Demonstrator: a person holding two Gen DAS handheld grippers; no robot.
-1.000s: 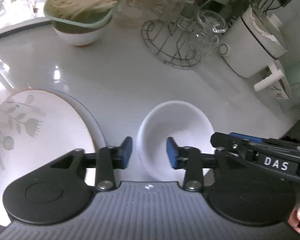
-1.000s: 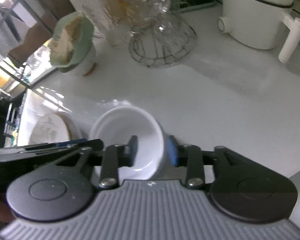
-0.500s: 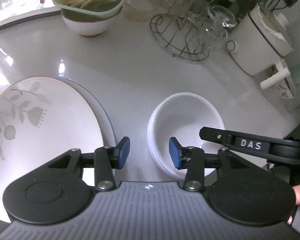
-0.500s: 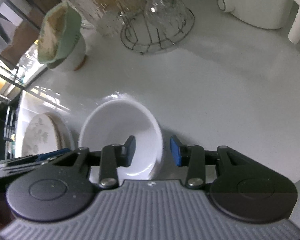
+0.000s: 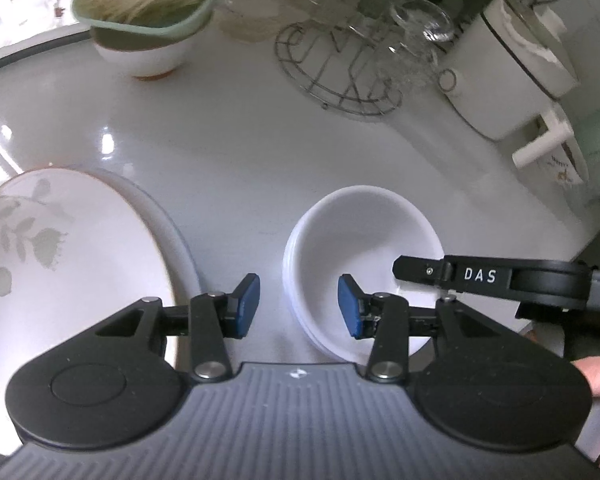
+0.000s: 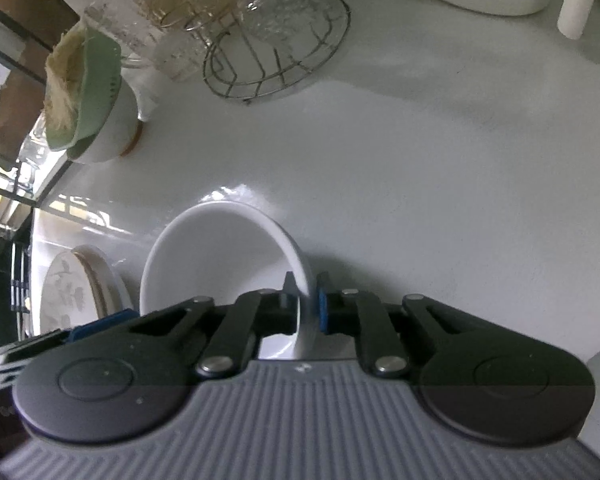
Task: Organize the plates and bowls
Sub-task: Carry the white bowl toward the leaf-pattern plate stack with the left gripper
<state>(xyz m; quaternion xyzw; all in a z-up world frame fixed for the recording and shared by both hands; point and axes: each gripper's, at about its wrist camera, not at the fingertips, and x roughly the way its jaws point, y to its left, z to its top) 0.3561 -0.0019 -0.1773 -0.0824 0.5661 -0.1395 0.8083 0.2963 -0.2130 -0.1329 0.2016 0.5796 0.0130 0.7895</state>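
The right gripper (image 6: 305, 306) has just been closing, and its jaws are now pinched tight on the near wall of the white bowl (image 6: 220, 264), one pad inside the rim and the blue pad outside it, low in the centre of the right wrist view. The left gripper (image 5: 298, 306) stands about half open with nothing between its blue pads (image 5: 247, 306); it hangs over the counter (image 5: 228, 128) in the gap between the bowl and the floral plate (image 5: 52, 248). In the left wrist view the bowl sits lower centre-right, and stepped edges along its left side suggest more than one bowl nested together, though I cannot tell how many. The floral plate lies at the lower left on top of a larger pale plate (image 5: 176, 232) whose rim shows beyond it. The bowl looks like glazed ceramic or melamine: stiff, smooth, likely slippery and liable to chip if knocked. A rim pinch like this one is the natural hold, but the weight hangs off to one side, so the bowl may swing or slip unless it is lifted slowly; if a stack comes up, the lower bowls may stay behind. At the top of both views stand a wire rack with glasses (image 5: 340, 68), a green strainer on a white bowl (image 5: 140, 20) and a white pot with a handle (image 5: 512, 80), well clear of the grip.
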